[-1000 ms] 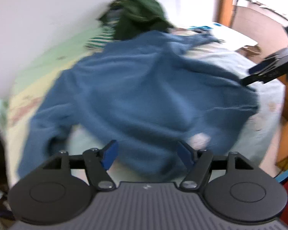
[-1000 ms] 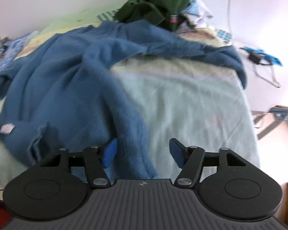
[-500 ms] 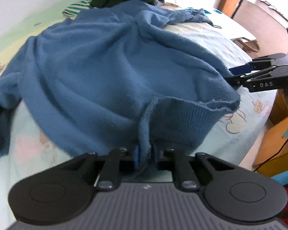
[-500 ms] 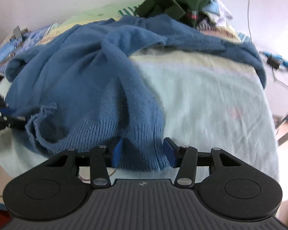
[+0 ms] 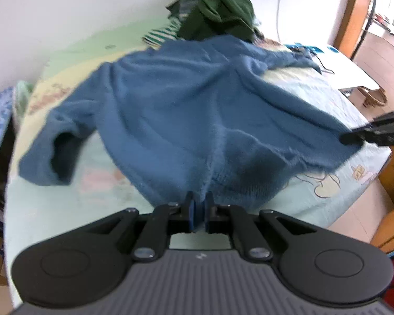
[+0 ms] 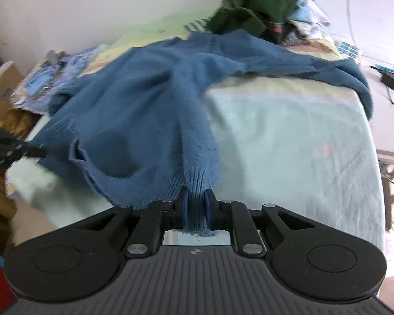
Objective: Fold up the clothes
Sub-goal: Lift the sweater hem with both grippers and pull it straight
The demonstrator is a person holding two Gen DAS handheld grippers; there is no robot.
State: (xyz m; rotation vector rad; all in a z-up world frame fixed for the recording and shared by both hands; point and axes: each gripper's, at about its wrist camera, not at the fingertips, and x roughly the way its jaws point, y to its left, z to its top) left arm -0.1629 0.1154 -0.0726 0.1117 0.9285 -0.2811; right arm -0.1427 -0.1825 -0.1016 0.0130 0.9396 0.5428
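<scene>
Both grippers have closed onto the sweater's ribbed hem since a second ago, when their jaws were wide open above it. Left gripper (image 5: 199, 211) now has its blue pads pressed almost together, with a thin fold of hem pinched between them. Right gripper (image 6: 196, 210) is closed on a thicker bunch of hem, whose frayed end pokes out behind the pads. Between the two grips the blue sweater (image 5: 197, 105) is lifted and pulled taut at its near edge, while its body and both sleeves trail across the pale green bed sheet (image 6: 289, 144). At the far end of the bed sits a pile of dark green clothes (image 5: 220, 8), against the white wall. Some motion blur softens both views.
</scene>
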